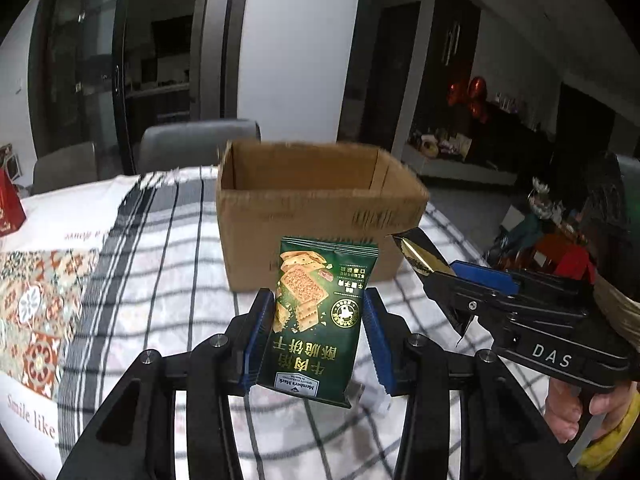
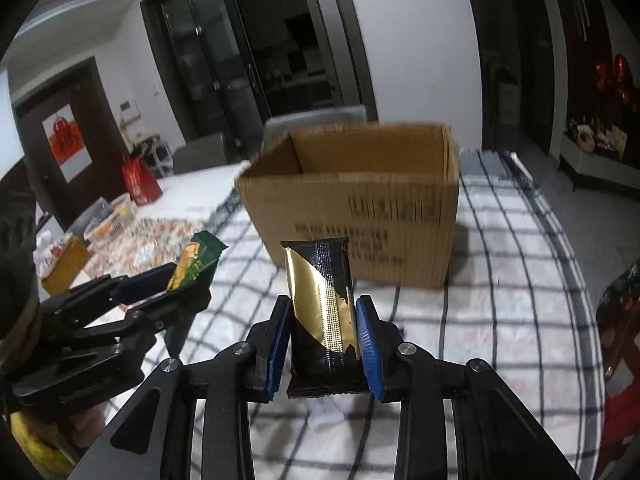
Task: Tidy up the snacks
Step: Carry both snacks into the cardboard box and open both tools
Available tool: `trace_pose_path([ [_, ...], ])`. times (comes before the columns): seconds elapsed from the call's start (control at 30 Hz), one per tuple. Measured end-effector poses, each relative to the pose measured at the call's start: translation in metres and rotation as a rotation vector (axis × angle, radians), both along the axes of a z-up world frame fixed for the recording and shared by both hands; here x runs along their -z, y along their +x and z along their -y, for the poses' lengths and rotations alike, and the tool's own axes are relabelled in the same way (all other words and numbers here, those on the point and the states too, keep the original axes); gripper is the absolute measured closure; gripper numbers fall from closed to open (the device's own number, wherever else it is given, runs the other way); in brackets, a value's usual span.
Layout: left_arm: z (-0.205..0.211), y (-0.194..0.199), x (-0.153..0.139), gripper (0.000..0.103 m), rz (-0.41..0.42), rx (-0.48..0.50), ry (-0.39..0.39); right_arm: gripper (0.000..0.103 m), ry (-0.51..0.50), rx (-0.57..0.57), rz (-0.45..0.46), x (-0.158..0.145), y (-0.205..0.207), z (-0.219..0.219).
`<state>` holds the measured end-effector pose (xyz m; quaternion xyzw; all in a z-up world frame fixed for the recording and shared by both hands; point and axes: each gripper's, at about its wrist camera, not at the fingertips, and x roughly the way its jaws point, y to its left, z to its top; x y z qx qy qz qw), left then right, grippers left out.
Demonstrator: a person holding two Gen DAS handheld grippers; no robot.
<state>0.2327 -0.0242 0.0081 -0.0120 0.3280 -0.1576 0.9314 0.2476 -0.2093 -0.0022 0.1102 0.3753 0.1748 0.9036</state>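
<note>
My left gripper is shut on a green cracker packet and holds it above the table, short of an open cardboard box. My right gripper is shut on a black and gold snack packet, also short of the box. The two grippers are side by side. The right gripper shows in the left wrist view with its packet. The left gripper shows in the right wrist view with the green packet. The box's inside bottom is hidden.
A checked cloth covers the table, with a patterned cloth to the left. A red bag, baskets and a small box stand at the far left. Grey chairs stand behind the table. A small white scrap lies below the right gripper.
</note>
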Motion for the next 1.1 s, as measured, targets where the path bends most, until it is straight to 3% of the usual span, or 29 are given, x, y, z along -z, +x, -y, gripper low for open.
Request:
trace_pose_path([
  [0.5, 0.007, 0.055, -0.05, 0.059, 0.099, 0.016, 0.006, 0.069, 0.006, 0.041, 0.095, -0.046, 0.048, 0.011],
  [1.1, 0.02, 0.153, -0.049, 0.058, 0.1, 0.036, 0.051, 0.069, -0.02, 0.048, 0.077, -0.032, 0.134, 0.017],
])
